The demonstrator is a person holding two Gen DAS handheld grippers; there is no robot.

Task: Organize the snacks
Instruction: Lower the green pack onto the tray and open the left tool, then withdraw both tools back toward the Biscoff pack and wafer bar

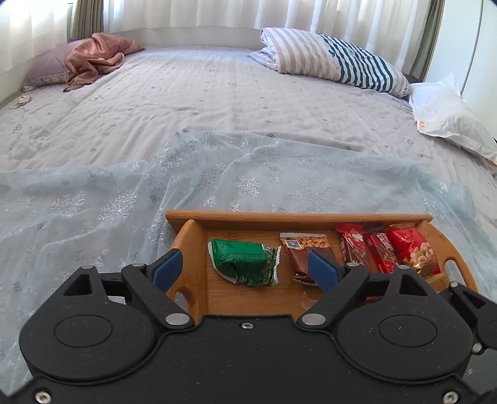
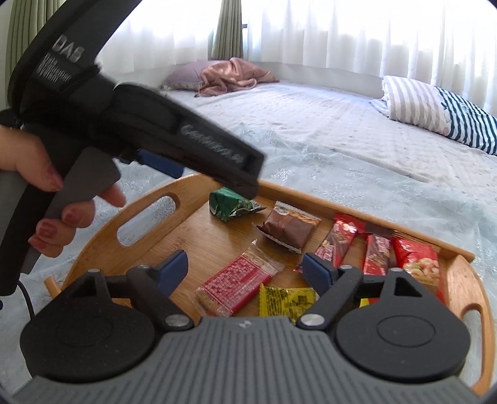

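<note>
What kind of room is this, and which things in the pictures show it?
Most likely a bedroom: a wide bed with a grey patterned sheet, a striped pillow, and sheer white curtains behind. The wooden snack tray sits on the bed.

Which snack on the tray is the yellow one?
The yellow packet, lying at the wooden tray's near edge beside the clear-wrapped red bar; the others are green, brown or red.

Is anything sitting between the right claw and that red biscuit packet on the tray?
Nothing visible. The right claw is open just above the red biscuit packet on the wooden tray; the yellow packet lies beside it, not in the path.
</note>
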